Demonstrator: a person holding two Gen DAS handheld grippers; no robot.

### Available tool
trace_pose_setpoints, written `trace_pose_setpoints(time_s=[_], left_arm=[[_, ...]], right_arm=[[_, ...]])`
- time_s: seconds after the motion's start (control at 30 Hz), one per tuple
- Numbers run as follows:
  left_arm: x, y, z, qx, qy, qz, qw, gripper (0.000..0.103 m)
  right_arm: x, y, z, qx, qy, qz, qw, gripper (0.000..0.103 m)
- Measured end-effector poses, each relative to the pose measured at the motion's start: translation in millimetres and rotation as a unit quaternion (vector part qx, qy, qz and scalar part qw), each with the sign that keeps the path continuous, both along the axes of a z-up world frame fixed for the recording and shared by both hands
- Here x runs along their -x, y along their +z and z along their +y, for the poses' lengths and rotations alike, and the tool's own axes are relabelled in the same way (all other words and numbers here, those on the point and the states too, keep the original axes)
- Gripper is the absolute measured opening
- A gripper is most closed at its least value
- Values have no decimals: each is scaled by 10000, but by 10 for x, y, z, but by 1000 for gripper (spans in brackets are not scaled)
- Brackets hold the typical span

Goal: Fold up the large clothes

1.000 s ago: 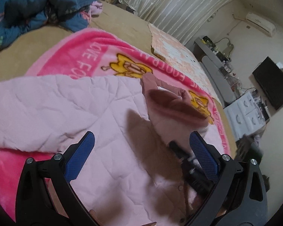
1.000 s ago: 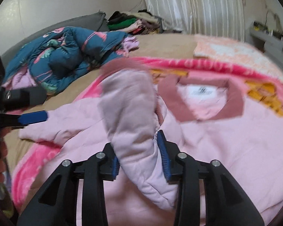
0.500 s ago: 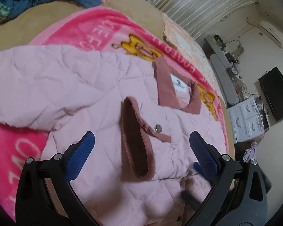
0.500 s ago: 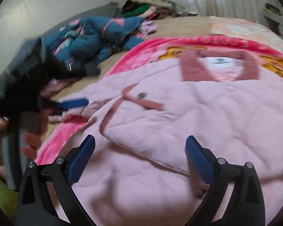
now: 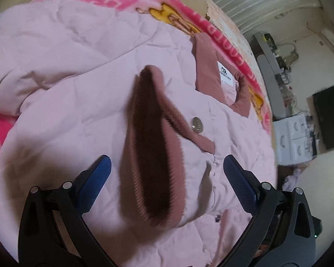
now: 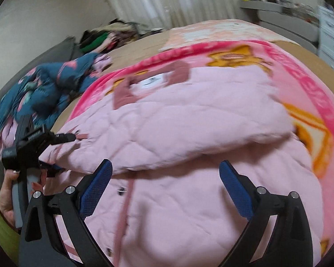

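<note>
- Lying spread, front up, on the pink blanket (image 6: 311, 102) over the bed: the jacket (image 6: 189, 120), collar (image 5: 204, 66) toward the far edge.
- Resting across the chest: one sleeve (image 6: 167, 142) folded inward, its ribbed cuff (image 5: 151, 146) gaping open just below the snap (image 5: 197, 124).
- Hovering over that cuff with fingers spread wide and gripping nothing: left gripper (image 5: 167, 175).
- Hanging likewise wide open and empty above the lower front: right gripper (image 6: 164, 187).
- Judging the step: settling the folded sleeve flat before bringing in the other side.
- Doing it well: pressing the cuff down so it stops standing proud, keeping the sleeve edge parallel to the placket (image 6: 124, 211).
- Avoiding pinching the quilted body beneath along with the sleeve, probably the main risk with fabric this puffy.
- Taking the other sleeve near its cuff rather than mid-arm, for a cleaner fold.
</note>
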State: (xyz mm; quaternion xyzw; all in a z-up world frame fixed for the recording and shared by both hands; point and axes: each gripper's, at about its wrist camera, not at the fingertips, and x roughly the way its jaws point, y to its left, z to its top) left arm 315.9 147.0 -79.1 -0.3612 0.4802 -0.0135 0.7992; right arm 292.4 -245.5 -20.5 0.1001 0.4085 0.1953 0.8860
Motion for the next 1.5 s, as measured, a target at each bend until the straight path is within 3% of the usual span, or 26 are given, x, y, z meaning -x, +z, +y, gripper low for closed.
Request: trace_pose_setpoints(time_s=[0.03, 0.1, 0.2, 0.27, 0.33, 0.37, 0.47, 0.57, 0.77, 0.93, 1.07, 1.2, 1.3, 1.4, 1.5], left_arm=[[-8, 16, -33, -75, -47, -10, 10000, 93], [-28, 66, -143, -353, -169, -10, 9992, 81], [-60, 146, -301, -832, -358, -37, 9959, 54], [-83, 191, -319, -833, -477, -77, 9954, 26], [-100, 313, -269, -798, -481, -230, 9954, 10], [-102, 450, -221, -834, -479, -436, 9944, 9], [-120, 784, -96, -1173, -361, -884, 9885, 9], [-138, 914, -21, -1699, -348, -984, 9799, 9], [-159, 441, -8, -2416, -538, -328, 9683, 10], [-107, 96, 11, -2539, -572, 14, 9655, 23], [-98, 65, -32, -2684, -595, 12, 9615, 24], [-98, 48, -70, -2751, -622, 17, 9594, 27], [-100, 58, -86, -2740, -654, 15, 9595, 33], [-77, 84, -82, -2750, -641, 44, 9593, 38], [-10, 157, -75, -2732, -636, 19, 9598, 52]], right_arm=[[9, -11, -82, -33, -119, 29, 9999, 96], [33, -25, -214, -49, -307, 41, 9995, 96], [48, -29, -387, -1, -588, 54, 9983, 96], [47, -28, -475, -47, -695, 89, 9975, 96], [14, 12, -546, -103, -767, 113, 9969, 96], [-21, 61, -581, -129, -799, 108, 9967, 96], [-103, 237, -590, -98, -793, -115, 9967, 96], [-231, 395, -585, 76, -859, -360, 9956, 96], [-595, 245, -489, 474, -780, -212, 9956, 96], [-790, 104, -194, 726, -370, -40, 9967, 96], [-908, 1, -2, 954, -174, 70, 9953, 96], [-1069, -334, 54, 1346, -222, 568, 9890, 96], [-1086, -517, 45, 1438, -275, 549, 9877, 96], [-1042, -461, 56, 1466, -327, 527, 9872, 96], [-917, -310, 18, 1161, -358, 448, 9916, 96]])
